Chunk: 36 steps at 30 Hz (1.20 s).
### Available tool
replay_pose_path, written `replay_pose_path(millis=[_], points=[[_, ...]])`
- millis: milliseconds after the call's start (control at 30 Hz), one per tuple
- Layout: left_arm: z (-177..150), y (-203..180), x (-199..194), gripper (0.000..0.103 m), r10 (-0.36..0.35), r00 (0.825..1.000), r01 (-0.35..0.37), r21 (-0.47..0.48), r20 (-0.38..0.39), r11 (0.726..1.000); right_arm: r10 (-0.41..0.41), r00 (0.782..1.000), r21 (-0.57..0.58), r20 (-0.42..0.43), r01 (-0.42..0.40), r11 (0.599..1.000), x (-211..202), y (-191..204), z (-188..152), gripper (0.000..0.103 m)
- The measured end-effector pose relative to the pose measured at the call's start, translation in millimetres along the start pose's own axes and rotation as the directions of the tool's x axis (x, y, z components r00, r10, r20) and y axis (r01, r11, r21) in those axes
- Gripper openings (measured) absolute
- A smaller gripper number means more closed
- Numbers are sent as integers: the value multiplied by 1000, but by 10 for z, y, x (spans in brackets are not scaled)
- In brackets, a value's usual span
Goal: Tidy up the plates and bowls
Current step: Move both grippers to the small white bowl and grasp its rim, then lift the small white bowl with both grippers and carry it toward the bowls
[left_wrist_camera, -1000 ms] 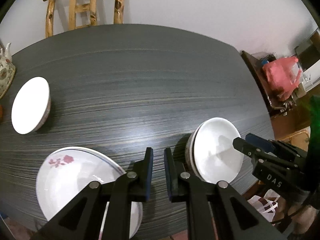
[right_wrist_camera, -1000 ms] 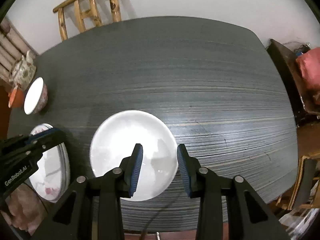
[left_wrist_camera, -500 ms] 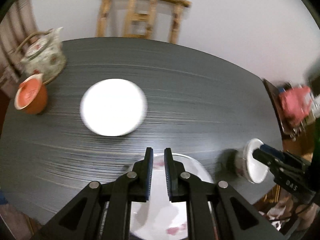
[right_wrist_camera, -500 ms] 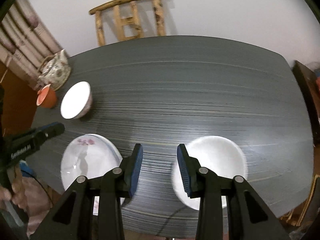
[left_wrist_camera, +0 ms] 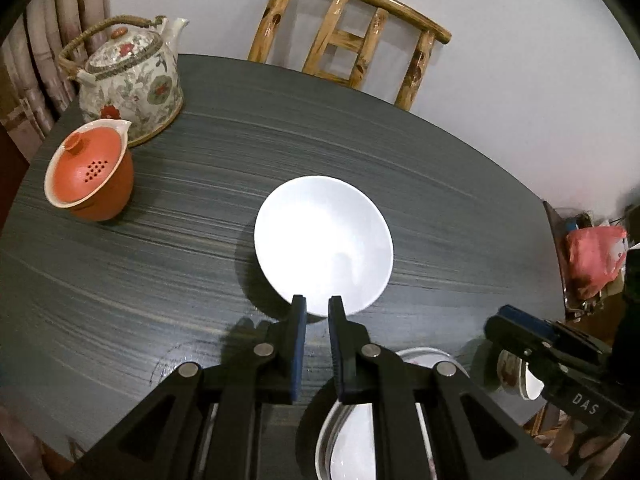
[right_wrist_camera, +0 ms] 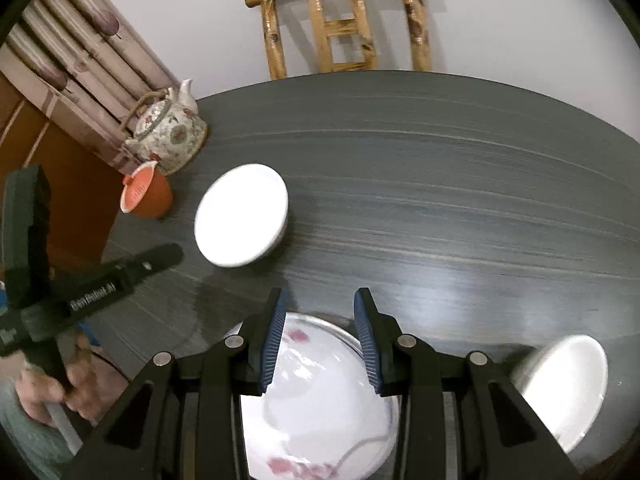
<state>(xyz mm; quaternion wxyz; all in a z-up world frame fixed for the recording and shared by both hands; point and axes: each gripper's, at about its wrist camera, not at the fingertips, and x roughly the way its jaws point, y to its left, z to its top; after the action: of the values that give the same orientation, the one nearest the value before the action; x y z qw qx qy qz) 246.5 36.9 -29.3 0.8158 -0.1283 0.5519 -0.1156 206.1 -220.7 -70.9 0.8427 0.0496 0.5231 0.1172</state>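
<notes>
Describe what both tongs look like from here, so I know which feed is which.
Both are matte black with silver pivot screws and ribbed blue pads. The left tongs carry white "GenRobot.AI" lettering along the side; the right tongs show "DAS" in white.

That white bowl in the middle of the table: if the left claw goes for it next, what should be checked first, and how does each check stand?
1. White bowl upright, nothing inside: ok.
2. Space around it: teapot and orange cup stand apart: ok.
3. Left gripper wide enough for the rim: not ok, nearly shut.
4. Left gripper holds nothing: ok.
5. Right gripper out of the way, over the flowered plate: ok.
6. Bowl chipped or cracked: cannot tell.
</notes>
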Motion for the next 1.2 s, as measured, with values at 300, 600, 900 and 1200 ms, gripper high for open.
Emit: replay_pose_path(millis=[300,600,900,1200], points=[[182,198,250,11,-36,999,36,-59,4,998,39,999,7,-17,-39,999,408,185,306,28],[271,324,486,11,-52,998,50,-86,-25,995,55,997,24,-58,-53,998,779,240,447,20],[373,262,590,11,-41,999,39,-54,-32,998,58,995,42,-81,-55,998,985,226,546,20],[415,305,600,11,-77,996,73,-79,-50,994,69,992,69,-102,-62,996,1142,186,538,16]])
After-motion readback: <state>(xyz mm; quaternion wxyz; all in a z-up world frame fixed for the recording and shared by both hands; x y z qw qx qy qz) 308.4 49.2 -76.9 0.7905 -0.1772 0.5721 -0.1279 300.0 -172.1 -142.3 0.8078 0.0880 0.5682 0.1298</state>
